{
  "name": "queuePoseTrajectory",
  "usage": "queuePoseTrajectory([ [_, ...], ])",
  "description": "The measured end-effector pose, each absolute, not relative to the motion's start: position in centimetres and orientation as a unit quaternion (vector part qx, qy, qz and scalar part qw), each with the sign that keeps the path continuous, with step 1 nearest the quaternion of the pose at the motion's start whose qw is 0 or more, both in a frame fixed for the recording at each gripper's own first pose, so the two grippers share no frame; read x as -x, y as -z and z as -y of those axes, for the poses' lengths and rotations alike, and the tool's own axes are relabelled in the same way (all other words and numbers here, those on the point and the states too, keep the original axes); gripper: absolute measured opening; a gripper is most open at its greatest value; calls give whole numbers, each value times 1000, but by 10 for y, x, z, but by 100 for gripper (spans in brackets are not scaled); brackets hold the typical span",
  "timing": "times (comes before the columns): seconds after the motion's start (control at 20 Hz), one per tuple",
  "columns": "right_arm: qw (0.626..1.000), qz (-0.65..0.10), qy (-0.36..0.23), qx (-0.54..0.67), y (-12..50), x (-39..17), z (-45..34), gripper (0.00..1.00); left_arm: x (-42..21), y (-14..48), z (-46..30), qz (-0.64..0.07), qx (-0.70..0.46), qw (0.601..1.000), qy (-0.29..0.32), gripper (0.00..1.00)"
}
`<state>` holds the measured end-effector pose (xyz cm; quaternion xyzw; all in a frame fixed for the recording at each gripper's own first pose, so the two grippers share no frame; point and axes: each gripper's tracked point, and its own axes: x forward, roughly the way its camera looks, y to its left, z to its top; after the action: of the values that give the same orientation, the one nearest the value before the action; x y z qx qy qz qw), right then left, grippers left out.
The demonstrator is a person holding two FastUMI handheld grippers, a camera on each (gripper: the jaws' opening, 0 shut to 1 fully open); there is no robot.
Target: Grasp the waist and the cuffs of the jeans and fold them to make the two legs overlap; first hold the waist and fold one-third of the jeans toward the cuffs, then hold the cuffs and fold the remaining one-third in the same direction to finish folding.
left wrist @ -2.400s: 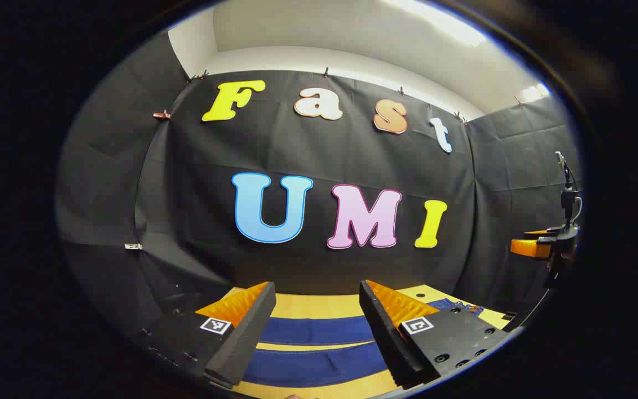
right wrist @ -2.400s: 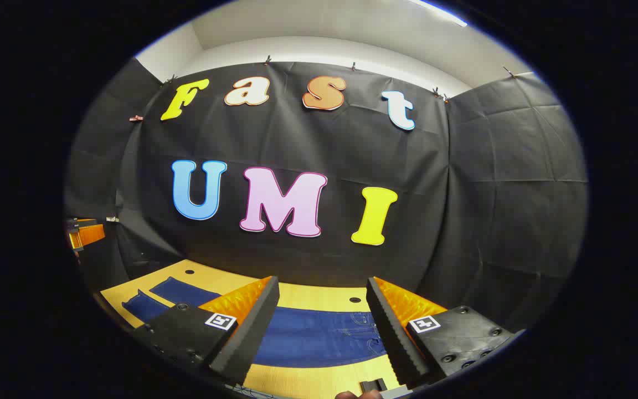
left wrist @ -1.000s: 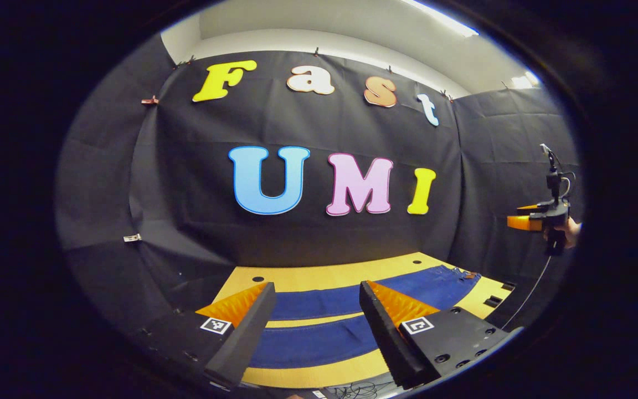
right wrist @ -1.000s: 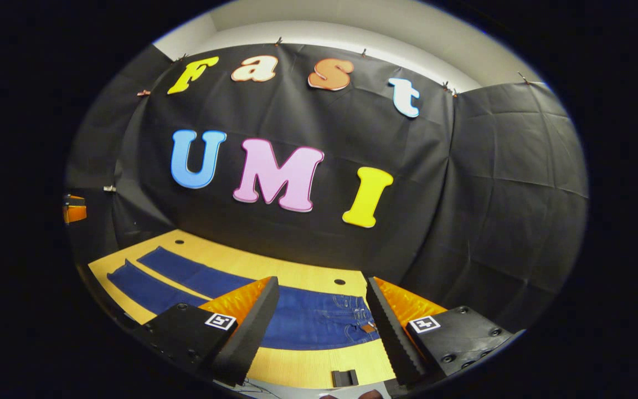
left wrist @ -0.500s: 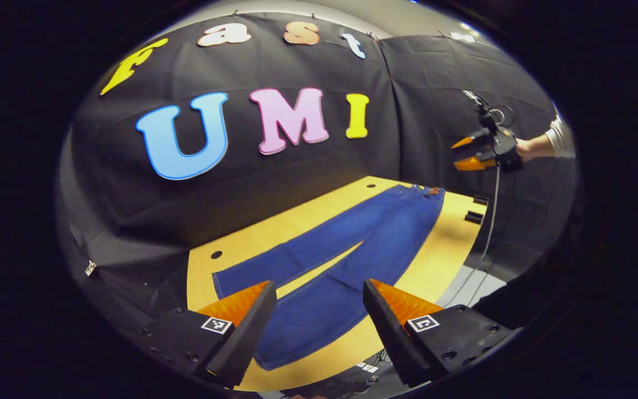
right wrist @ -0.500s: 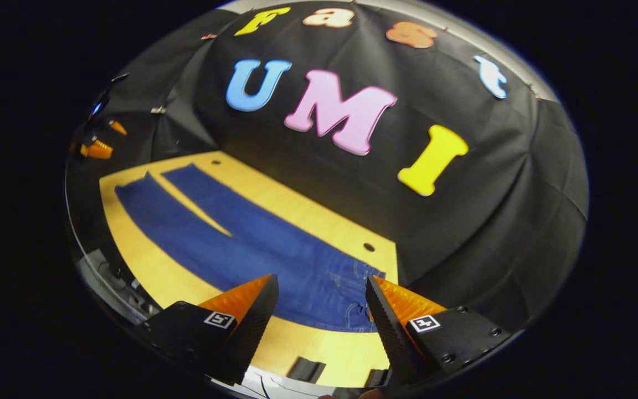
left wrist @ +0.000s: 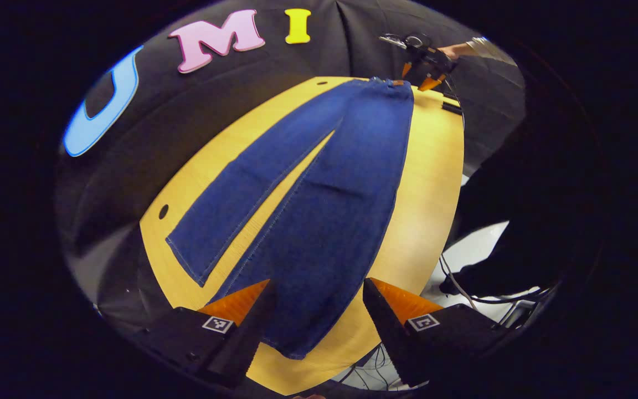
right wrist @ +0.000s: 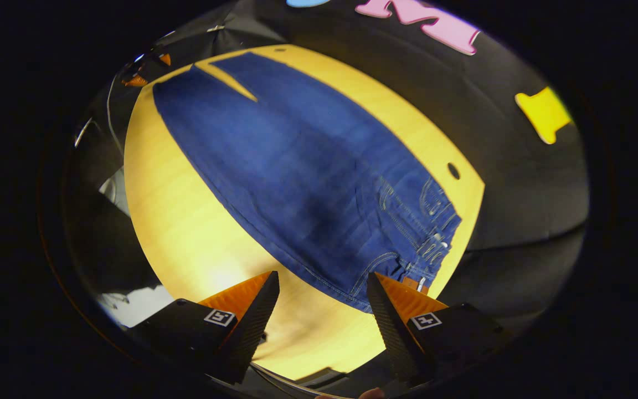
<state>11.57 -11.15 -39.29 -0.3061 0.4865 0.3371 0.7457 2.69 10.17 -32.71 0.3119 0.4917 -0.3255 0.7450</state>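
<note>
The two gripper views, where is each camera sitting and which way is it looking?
Left gripper view: rides on the left gripper above the cuff end of the jeans, looking down their length toward the waist; its own two open fingers show at the bottom, and far off the right gripper with a hand.
Right gripper view: rides on the right gripper above the waist end, looking down toward the cuffs; its own open fingers show at the bottom.
Both share the jeans lying flat on the wooden table.

One pair of jeans (left wrist: 319,188) on one table (left wrist: 424,183), two grippers above.
</note>
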Motion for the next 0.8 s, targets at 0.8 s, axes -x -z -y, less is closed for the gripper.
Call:
queuePoseTrajectory([
  [0.8, 648, -619, -347, 275, 451, -119, 137, 94, -13, 394, -129, -640, -331, 599, 348, 96],
])
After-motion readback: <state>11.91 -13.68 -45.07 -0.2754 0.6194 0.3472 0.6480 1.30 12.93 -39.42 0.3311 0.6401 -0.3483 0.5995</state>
